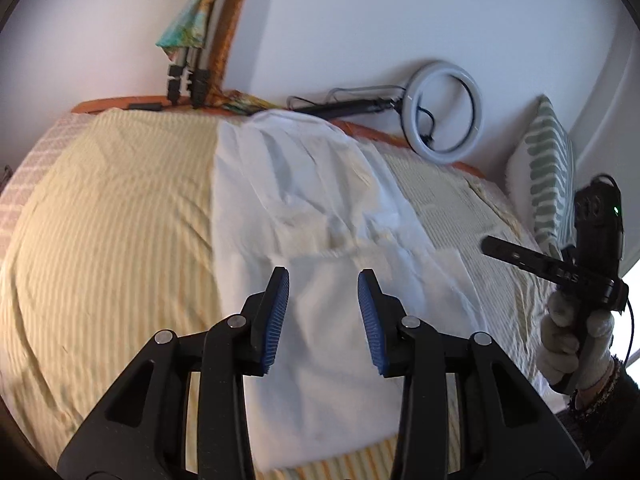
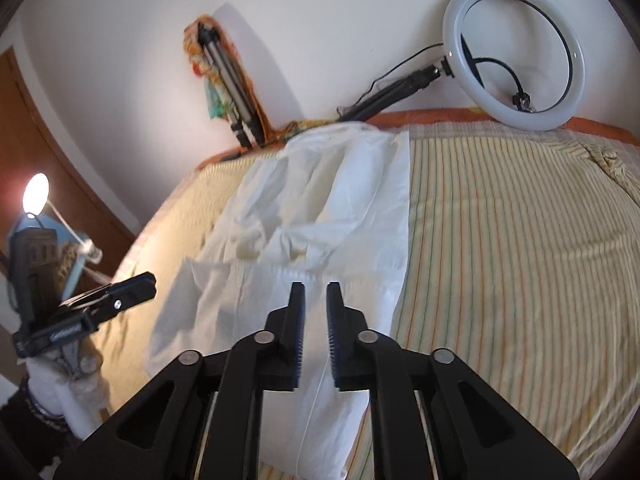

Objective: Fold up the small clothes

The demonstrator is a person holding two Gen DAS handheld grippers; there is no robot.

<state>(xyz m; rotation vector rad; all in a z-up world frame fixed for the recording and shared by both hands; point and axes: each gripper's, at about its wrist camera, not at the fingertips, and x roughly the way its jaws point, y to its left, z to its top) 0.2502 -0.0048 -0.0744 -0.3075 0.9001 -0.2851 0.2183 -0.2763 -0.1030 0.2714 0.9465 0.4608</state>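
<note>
Lying flat beneath both open grippers: white garment (image 1: 320, 208) on striped bedspread (image 1: 112, 208).

Home bedroom: striped bedspread (image 2: 520, 240), pillow (image 1: 548, 168) (lamp (image 2: 36, 192) beside).

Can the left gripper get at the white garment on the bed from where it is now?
Probably yes. The left gripper is open and hangs over the near part of the white garment, which lies spread on the striped bedspread. Nothing lies between them; the right gripper is off to the side.
</note>
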